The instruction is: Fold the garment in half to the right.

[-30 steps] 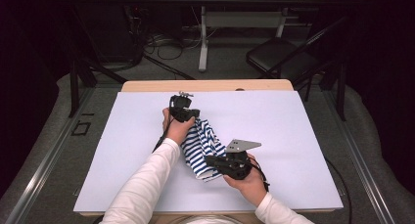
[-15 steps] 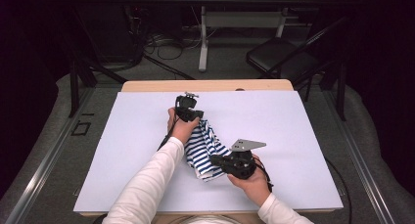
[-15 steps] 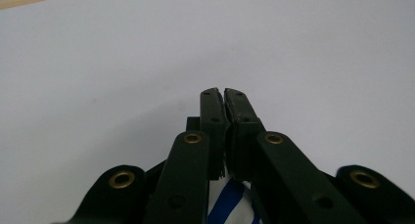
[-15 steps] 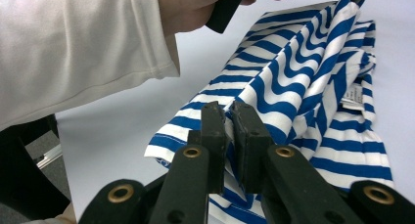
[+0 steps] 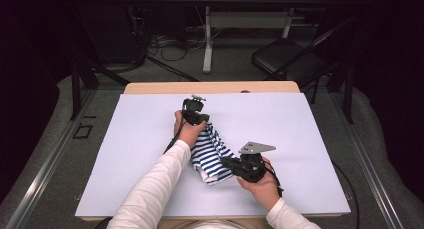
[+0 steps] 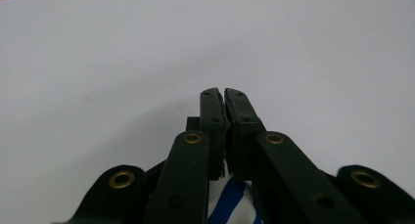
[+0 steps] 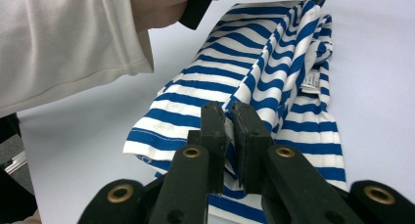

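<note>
The blue-and-white striped garment (image 5: 210, 154) lies bunched and folded near the middle of the white table top, stretched as a narrow band from its far end to its near end. In the right gripper view its cloth (image 7: 254, 82) shows horizontal blue stripes on white, gathered into lengthwise folds, with a small white label on the edge of one fold. Its far end is raised a little off the surface while the near end rests on it.
</note>
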Demonstrator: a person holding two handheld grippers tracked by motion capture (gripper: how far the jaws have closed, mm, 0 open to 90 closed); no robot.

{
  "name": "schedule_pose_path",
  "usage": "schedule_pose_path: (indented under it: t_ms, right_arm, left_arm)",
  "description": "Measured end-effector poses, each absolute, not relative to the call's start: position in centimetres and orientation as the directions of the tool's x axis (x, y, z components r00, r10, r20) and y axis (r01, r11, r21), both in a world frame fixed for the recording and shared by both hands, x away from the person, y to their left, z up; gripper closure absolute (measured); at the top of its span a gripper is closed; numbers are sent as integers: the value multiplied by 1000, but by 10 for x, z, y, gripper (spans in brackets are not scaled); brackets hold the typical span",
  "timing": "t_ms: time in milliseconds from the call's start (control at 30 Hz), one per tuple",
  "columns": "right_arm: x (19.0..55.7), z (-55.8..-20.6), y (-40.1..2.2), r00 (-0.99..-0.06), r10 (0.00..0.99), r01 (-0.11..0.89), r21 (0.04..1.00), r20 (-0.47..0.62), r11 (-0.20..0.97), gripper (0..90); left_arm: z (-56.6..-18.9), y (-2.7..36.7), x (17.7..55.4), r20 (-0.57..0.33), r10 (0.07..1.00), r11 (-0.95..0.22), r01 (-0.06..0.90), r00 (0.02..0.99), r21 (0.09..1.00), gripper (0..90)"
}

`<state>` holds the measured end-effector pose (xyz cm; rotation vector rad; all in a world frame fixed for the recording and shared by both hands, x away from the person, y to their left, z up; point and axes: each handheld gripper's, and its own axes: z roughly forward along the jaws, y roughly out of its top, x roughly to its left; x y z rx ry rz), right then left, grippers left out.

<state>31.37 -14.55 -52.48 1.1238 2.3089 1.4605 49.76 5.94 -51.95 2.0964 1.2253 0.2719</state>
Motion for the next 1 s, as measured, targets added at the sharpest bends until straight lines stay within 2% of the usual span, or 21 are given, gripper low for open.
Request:
schedule_pose_path:
  t_ms: [367,467,733,1000]
  right_arm:
    - [315,-529,-150,-683,693,510,830,230,227,839]
    - [316,-530,-151,-681,696,513,827,229,229,839]
    - [318,-532,-153,-670,705,522,823,234,223,838]
    - [318,-534,-155,-661,714,527,820,231,223,837]
  left_arm:
    - [-524,57,499,-150,834,-324,690,532,648,863]
    - [-522,58,498,-145,834,-320,680,533,660,823]
    - [-510,66,494,-165,837,-280,667,522,690,599]
    - [-504,87,491,-183,842,-254,672,508,696,521]
